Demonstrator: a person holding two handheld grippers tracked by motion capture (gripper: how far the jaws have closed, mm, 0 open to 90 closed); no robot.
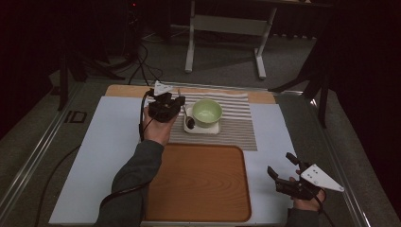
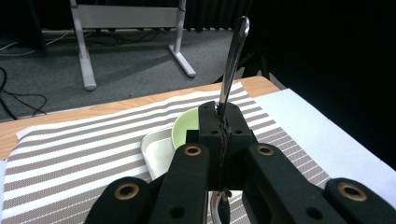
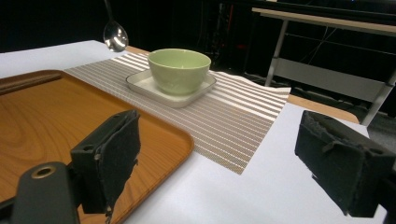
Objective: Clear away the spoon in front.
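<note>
The tabletop (image 1: 90,156) is the biggest thing here. It is pale and flat, and a strip of wood shows along its far edge.

A big brown wooden tray (image 1: 198,182) lies in the middle at the near edge. Nothing lies on it.

A striped mat (image 1: 236,125) lies just behind the tray, toward the far edge, and its near edge touches the tray.

A small white square plate (image 1: 204,128) sits on the mat. A light green bowl (image 1: 207,112) stands upright on the plate.

The left gripper (image 1: 166,108) is near the far edge, just beside the plate on its left side. Its two black jaws are pressed tight together on a shiny metal spoon (image 2: 232,60). In the left gripper view the jaws pinch the handle, and the thin end sticks up past them. In the high view the round end of the spoon hangs over the left side of the plate, close beside the bowl. In the right gripper view the round end is up in the air, not touching the mat.

The right gripper (image 1: 285,171) is at the near right corner of the tabletop, well apart from the bowl. Its jaws are spread wide, and nothing is between them.
</note>
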